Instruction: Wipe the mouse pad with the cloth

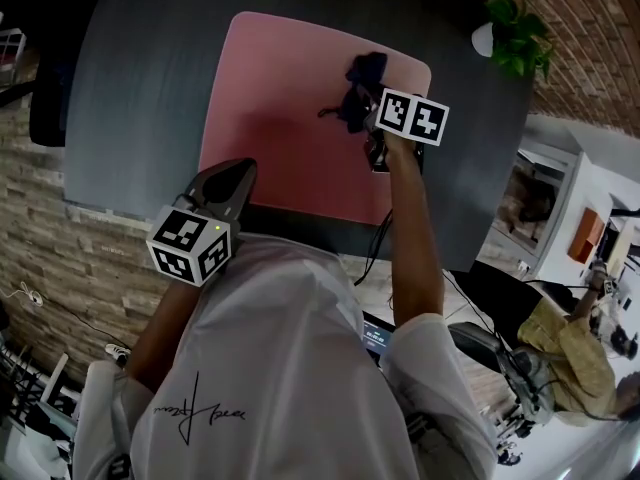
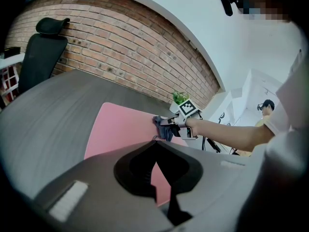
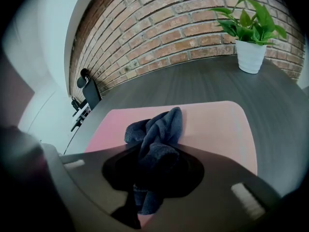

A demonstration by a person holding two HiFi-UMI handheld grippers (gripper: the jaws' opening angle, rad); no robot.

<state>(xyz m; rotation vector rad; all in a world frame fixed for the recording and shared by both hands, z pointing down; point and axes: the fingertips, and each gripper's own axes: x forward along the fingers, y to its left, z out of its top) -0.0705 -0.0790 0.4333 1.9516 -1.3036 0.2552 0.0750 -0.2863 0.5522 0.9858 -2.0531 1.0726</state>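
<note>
The pink mouse pad (image 1: 290,118) lies flat on the dark grey table (image 1: 140,88), its near edge close to the table's near edge and its far edge about mid-table. The dark blue cloth (image 1: 358,88) is bunched up over the pad's far right part, close to the far right corner. In the right gripper view the wad (image 3: 157,144) is pinched between the two jaws: part of it bulges forward onto the pink surface (image 3: 212,124) and a tail hangs down behind the jaw tips. The right gripper (image 1: 365,108) reaches in from the pad's right edge with the person's arm stretched out over the table's near edge, and the left gripper view shows it (image 2: 170,124) low over the pad with the cloth (image 2: 163,127) in front. Whether the cloth presses on the pad or only brushes it cannot be told. The left gripper (image 1: 238,173) is over the pad's near left corner, pointing across the pad. In its own view the jaws (image 2: 155,144) are pressed together at the tips with nothing between them, and only a thin sliver of pink (image 2: 120,129) shows through the gap behind. A potted plant (image 3: 251,33) in a white pot stands near the table's far right corner, in front of a brick wall (image 3: 159,33). A black office chair (image 2: 43,52) stands off the table's left side.
</note>
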